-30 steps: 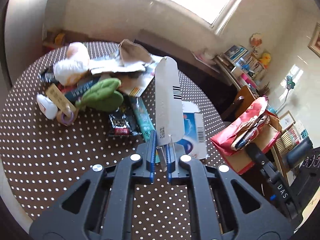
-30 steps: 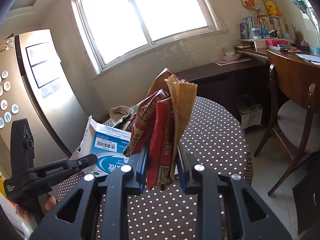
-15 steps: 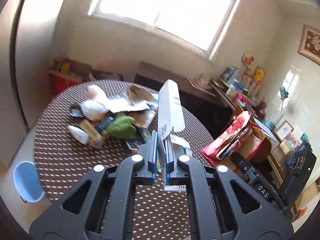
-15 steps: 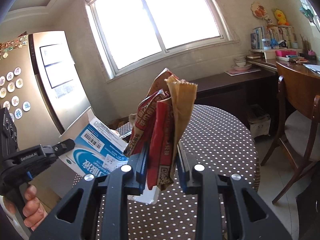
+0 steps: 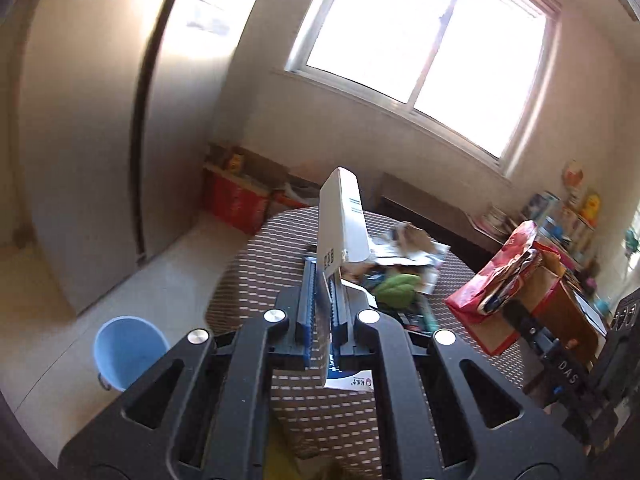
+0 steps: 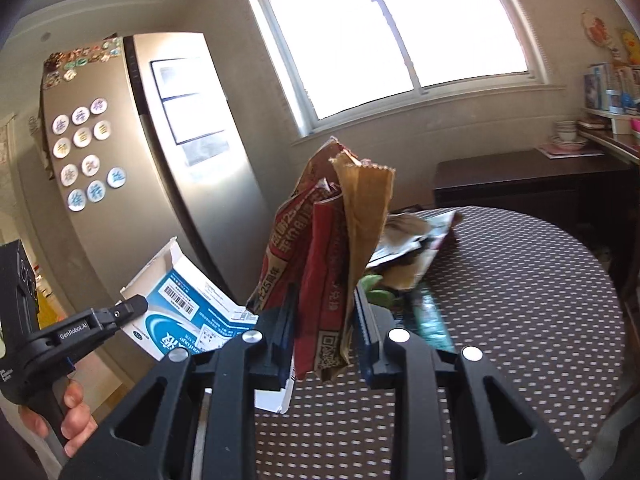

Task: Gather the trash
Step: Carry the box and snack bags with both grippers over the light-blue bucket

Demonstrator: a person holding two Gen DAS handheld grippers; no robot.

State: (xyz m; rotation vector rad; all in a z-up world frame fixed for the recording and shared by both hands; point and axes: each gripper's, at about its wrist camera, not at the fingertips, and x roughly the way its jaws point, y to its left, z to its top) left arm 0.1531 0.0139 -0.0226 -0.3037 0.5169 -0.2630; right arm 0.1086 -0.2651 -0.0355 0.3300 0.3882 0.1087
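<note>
carton (image 5: 340, 216) clamped upright in left claw (image 5: 325, 312) | wrappers (image 6: 332, 256) clamped in right claw (image 6: 326, 336)

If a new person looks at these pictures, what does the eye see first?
First, the bunch of red and brown wrappers clamped upright in the right gripper, in front of the bright window. Next, the flattened white and blue box pinched in the left gripper, above the dotted table. A blue bucket stands on the floor, lower left.
</note>
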